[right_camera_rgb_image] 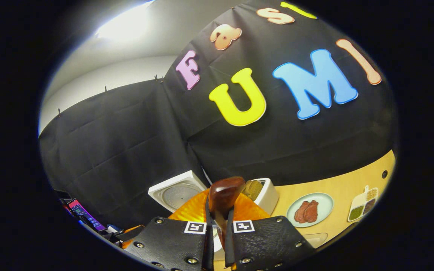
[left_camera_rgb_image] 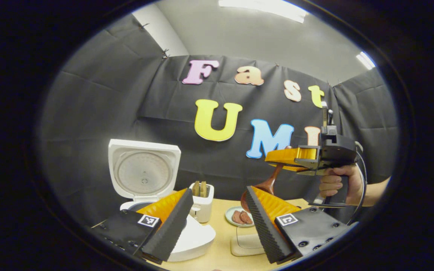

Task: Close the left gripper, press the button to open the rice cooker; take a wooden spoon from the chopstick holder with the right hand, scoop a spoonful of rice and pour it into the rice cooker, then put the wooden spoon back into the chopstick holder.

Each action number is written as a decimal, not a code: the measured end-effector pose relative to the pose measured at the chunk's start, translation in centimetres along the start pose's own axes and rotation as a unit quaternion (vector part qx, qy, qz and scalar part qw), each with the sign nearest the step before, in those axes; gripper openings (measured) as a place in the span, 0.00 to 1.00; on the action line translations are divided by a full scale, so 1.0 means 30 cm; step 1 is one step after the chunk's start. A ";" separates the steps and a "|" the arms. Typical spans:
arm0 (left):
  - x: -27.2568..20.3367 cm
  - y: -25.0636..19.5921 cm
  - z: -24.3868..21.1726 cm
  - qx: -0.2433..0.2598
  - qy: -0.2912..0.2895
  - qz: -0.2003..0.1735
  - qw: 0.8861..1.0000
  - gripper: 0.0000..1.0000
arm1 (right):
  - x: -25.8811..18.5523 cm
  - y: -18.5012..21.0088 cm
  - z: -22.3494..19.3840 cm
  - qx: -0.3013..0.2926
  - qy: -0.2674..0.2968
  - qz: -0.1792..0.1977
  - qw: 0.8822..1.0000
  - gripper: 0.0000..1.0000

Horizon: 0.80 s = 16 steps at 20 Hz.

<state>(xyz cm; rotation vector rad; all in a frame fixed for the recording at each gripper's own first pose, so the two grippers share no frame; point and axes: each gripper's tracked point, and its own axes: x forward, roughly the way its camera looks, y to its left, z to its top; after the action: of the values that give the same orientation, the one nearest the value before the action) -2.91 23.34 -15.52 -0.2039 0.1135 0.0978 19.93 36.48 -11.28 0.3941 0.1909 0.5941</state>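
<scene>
The white rice cooker point(left_camera_rgb_image: 198, 239) stands at the left with its lid point(left_camera_rgb_image: 143, 173) raised upright. Beside it is the white chopstick holder point(left_camera_rgb_image: 202, 209) with wooden utensils in it. My left gripper point(left_camera_rgb_image: 217, 222) hovers open low over the table, nothing between its fingers. To the right, a hand holds my right gripper point(left_camera_rgb_image: 277, 161) above the table, shut on the dark wooden spoon point(left_camera_rgb_image: 269, 182), whose bowl hangs down behind my left gripper's finger. In the right gripper view the spoon point(right_camera_rgb_image: 224, 195) sticks forward from my right gripper point(right_camera_rgb_image: 217, 233), with the cooker lid point(right_camera_rgb_image: 177, 194) and holder point(right_camera_rgb_image: 268, 194) beyond it.
A pale plate point(right_camera_rgb_image: 324, 201) with slices of meat lies on the wooden table point(right_camera_rgb_image: 352, 180). A divided dish of grains point(right_camera_rgb_image: 364, 205) sits farther right. A white flat pad point(left_camera_rgb_image: 247, 244) lies near the front, between the left gripper's fingers.
</scene>
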 end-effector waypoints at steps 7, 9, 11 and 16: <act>0.098 -0.177 0.011 0.022 0.006 -0.047 0.999 0.96 | -0.195 -0.194 0.088 -0.003 -0.031 -0.064 0.997 0.12; 0.114 -0.217 0.001 0.031 0.009 -0.055 0.998 0.96 | -0.253 -0.248 0.095 0.000 -0.037 -0.082 0.996 0.12; 0.129 -0.265 -0.015 0.036 0.015 -0.067 0.997 0.96 | -0.305 -0.313 0.105 -0.004 -0.042 -0.106 0.993 0.12; 0.160 -0.343 -0.036 0.036 0.020 -0.089 0.995 0.96 | -0.430 -0.440 0.141 -0.005 -0.064 -0.156 0.986 0.12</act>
<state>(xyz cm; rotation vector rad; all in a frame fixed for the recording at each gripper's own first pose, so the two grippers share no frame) 2.83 13.49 -15.13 -0.1435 0.1381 -0.0872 17.32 17.74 -12.08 0.3820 0.1236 0.2599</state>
